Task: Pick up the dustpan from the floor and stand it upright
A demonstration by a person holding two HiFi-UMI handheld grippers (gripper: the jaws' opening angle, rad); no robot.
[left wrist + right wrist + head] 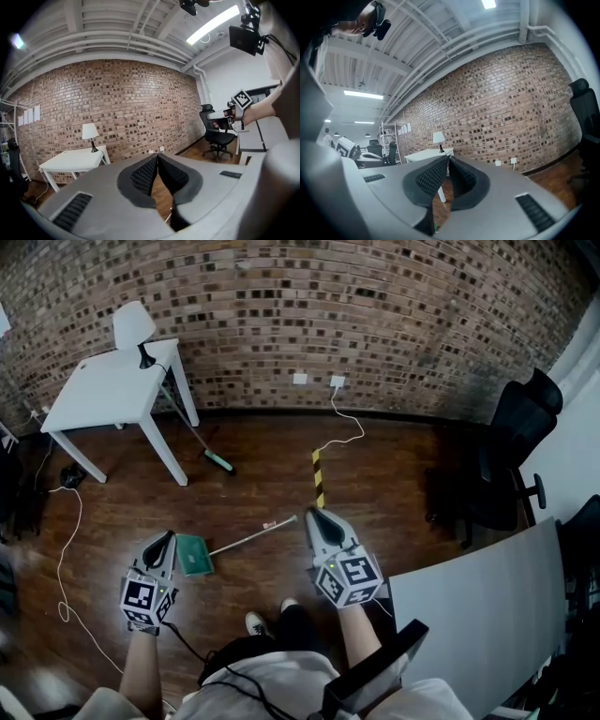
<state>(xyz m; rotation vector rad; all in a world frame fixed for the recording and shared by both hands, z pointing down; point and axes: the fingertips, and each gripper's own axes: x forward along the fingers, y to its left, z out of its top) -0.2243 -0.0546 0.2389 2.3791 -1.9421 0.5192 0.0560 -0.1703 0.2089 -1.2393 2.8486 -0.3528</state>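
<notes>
Nearby, dustpan [194, 556] flat, prob. broom [218, 462] by table [111, 397]

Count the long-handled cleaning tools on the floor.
2: the green dustpan lies flat on the floor near the person's feet, and a green-headed brush stands with its handle leaning against the white table. Others may be hidden.

Floor [253, 493] was dark glossy wood planks, wall [375, 315] was rough matt brick, table [103, 390] looked smooth matt white, dustpan [193, 555] looked smooth green plastic, left gripper [157, 155] had matt grey shell, ribbed black pads [143, 176]
</notes>
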